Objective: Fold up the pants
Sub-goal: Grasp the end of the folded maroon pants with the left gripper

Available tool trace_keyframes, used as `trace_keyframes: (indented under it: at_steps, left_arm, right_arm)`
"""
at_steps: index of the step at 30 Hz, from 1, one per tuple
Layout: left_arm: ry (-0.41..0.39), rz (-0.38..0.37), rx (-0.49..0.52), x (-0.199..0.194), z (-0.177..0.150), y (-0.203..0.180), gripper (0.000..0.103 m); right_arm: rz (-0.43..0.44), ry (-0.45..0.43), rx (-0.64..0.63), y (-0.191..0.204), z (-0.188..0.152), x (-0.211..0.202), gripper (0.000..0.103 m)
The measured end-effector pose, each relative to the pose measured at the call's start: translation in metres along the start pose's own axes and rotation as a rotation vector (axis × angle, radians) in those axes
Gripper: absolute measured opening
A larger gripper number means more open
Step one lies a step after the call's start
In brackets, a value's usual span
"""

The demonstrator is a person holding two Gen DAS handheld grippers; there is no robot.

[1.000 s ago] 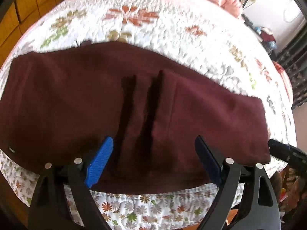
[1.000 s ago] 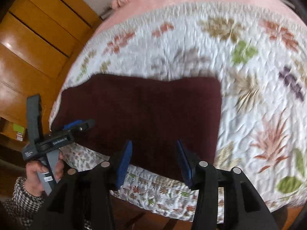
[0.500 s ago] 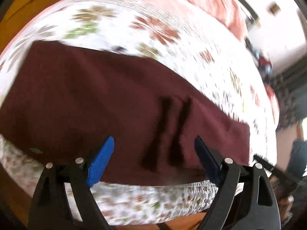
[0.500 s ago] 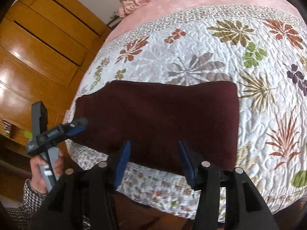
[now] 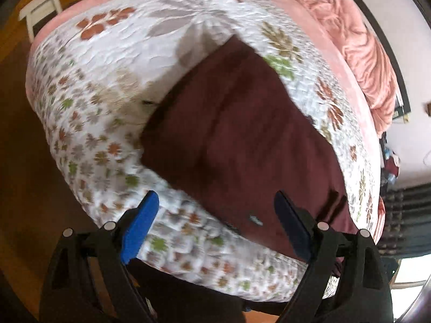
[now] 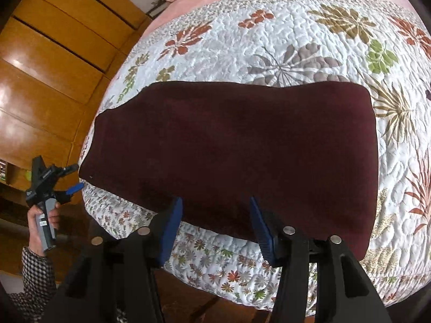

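Left gripper [image 5: 215,223] blurred, jaws wide, empty, at pants [image 5: 242,134] end; right gripper [image 6: 215,226] part-open, empty.

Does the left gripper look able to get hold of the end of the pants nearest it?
Probably yes. The left gripper is open and empty, just off the bed's edge beside the pants. Nothing lies between them on the quilt, and that end lies flat near the edge.
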State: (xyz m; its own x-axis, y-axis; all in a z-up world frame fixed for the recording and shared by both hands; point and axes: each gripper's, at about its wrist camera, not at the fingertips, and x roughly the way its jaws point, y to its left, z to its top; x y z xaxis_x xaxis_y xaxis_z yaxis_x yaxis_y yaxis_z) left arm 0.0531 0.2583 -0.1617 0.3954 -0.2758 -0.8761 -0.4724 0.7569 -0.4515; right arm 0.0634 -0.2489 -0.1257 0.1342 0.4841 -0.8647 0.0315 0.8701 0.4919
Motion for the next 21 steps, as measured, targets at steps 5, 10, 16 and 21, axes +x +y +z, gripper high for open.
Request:
trace_keyframes:
  at_steps: [5,10,16,21]
  left_arm:
    - [0.032,-0.057,-0.064,0.016,0.006,0.023,0.087]
    - [0.019,-0.112,-0.099,0.022,0.010,0.028,0.087]
    - [0.002,-0.169,-0.139,0.023,0.019,0.029,0.087]
    - [0.005,-0.179,-0.173,0.028,0.022,0.035,0.087]
  right_arm:
    - [-0.022,0.015,-0.006,-0.001,0.000,0.006,0.053]
    - [-0.031,0.022,0.001,-0.005,-0.002,0.011,0.052]
    - [-0.036,0.022,0.003,-0.006,-0.002,0.016,0.054]
    - [-0.042,0.021,-0.006,-0.005,-0.002,0.016,0.054]
